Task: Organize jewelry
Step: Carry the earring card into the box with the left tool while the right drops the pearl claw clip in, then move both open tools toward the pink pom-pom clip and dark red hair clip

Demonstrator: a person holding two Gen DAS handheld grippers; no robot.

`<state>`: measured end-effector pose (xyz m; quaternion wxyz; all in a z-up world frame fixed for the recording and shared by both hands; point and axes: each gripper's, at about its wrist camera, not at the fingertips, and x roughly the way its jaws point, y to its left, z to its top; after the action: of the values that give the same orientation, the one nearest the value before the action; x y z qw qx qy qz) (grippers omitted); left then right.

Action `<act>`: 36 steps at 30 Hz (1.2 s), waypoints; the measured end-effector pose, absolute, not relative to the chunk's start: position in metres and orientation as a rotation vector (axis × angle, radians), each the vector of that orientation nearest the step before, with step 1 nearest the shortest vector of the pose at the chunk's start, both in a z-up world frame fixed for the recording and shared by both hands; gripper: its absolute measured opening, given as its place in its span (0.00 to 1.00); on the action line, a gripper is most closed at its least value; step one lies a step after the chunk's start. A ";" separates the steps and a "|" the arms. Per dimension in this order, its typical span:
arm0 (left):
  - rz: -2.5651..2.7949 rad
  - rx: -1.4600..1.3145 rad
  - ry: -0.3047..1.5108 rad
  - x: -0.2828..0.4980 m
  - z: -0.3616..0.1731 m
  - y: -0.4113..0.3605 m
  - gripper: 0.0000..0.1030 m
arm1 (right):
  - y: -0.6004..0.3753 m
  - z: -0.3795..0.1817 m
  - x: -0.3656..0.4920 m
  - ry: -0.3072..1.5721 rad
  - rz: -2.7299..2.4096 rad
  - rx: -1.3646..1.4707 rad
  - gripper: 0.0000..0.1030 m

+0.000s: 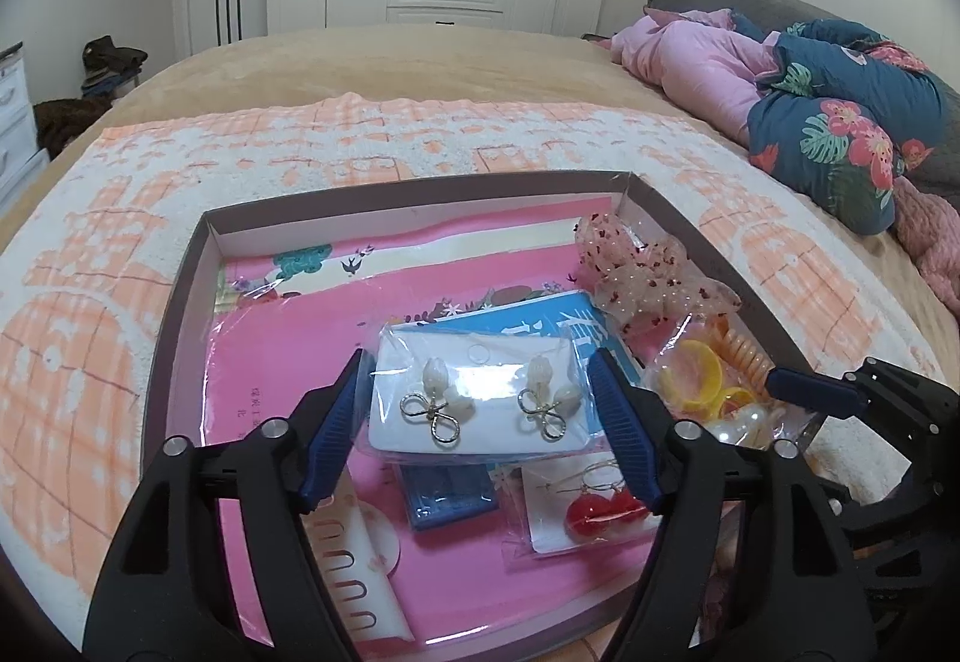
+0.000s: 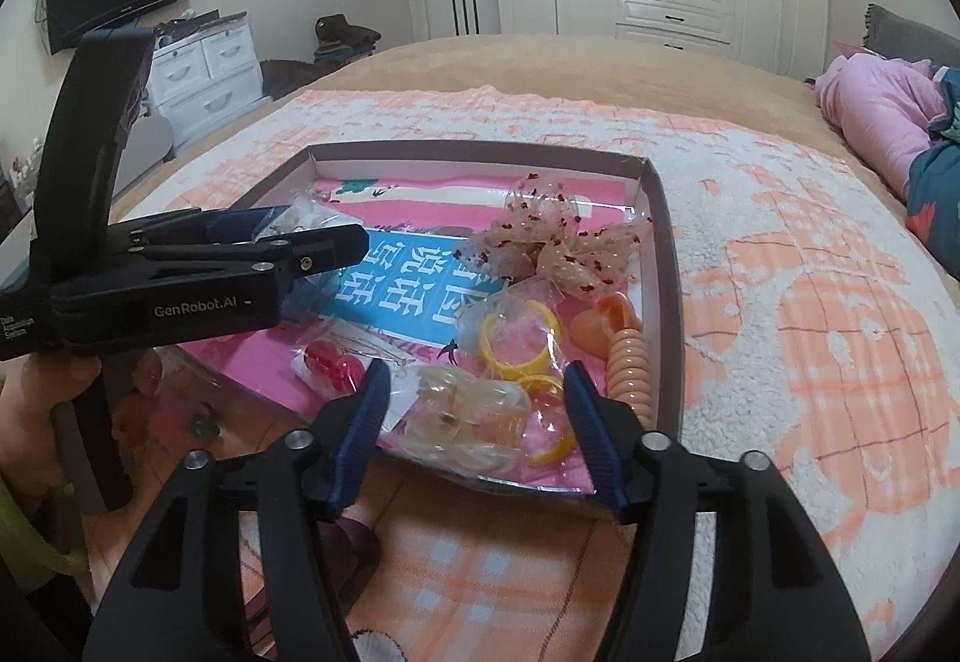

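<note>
bed (image 1: 420, 56) | tan cover | peach-white blanket (image 1: 120, 254) on it | shallow box (image 1: 174, 314) on blanket

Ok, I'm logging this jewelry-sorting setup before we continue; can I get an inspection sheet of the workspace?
Surface: patterned blanket on a bed, shallow box on it.
Job's things: carded bow earrings, red ball earrings, yellow rings, coil hair tie, sheer bow, all in the box.
Clutter: books under the jewelry.
Grippers: left gripper jaws open around the bow earrings card; right gripper open over a clear packet.
Cables: nothing seen.
Surroundings: wardrobe, bedding, handbags.
</note>
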<state>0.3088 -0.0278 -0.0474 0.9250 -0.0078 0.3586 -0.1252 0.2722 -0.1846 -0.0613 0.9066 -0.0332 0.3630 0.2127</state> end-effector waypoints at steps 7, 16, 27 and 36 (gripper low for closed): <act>-0.253 -0.020 0.716 0.301 -0.041 -0.029 0.77 | -0.197 -0.052 0.259 0.720 0.417 -0.023 0.74; -0.244 -0.027 0.665 0.280 -0.023 -0.027 0.88 | -0.206 -0.040 0.232 0.665 0.392 -0.029 0.79; -0.203 -0.030 0.613 0.248 -0.009 -0.016 0.89 | -0.202 -0.037 0.210 0.634 0.400 -0.062 0.82; -0.169 -0.011 0.604 0.220 -0.011 -0.007 0.89 | -0.197 -0.039 0.194 0.637 0.427 -0.074 0.82</act>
<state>0.2199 -0.0069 -0.0112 0.9513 -0.0055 0.2969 -0.0831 0.1936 -0.1968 -0.0388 0.9268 -0.0363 0.3106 0.2081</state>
